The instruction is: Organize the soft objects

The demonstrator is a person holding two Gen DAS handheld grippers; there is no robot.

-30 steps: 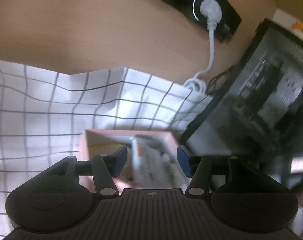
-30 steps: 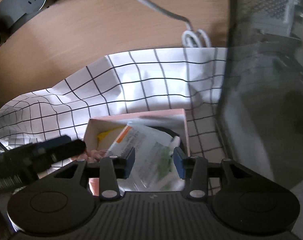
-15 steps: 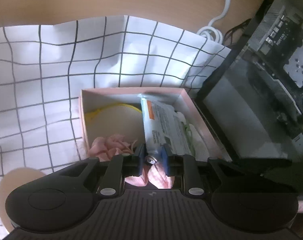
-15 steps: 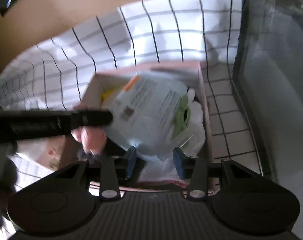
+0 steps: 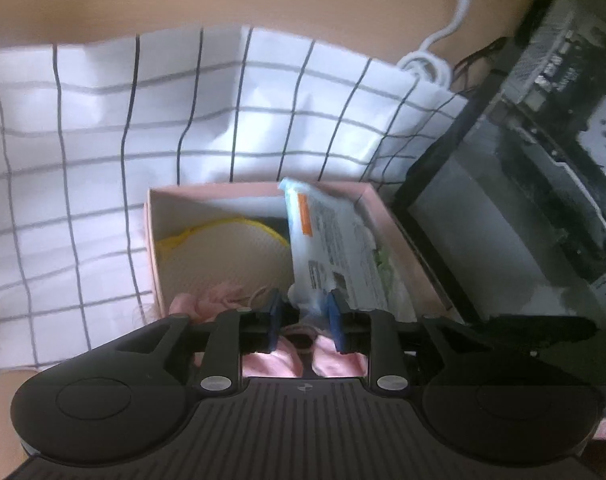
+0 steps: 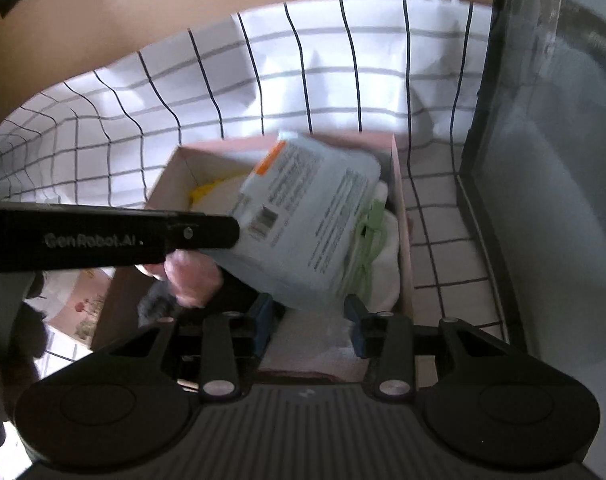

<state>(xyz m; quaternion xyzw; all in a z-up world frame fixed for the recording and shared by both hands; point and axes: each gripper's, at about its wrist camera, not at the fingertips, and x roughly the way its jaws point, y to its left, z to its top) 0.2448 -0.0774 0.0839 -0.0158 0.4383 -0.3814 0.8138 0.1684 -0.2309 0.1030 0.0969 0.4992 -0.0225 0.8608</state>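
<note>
Packet (image 5: 335,248) in box (image 5: 155,240), on cloth (image 5: 83,140).

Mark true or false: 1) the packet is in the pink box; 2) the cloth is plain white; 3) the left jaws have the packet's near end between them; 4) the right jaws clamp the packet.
1) True: the packet sits tilted in the box.
2) False: the cloth is white with a dark grid.
3) True: the left gripper has just been opening slightly; the packet's end is between its jaws.
4) False: the right gripper stands apart from the packet, jaws open.
</note>
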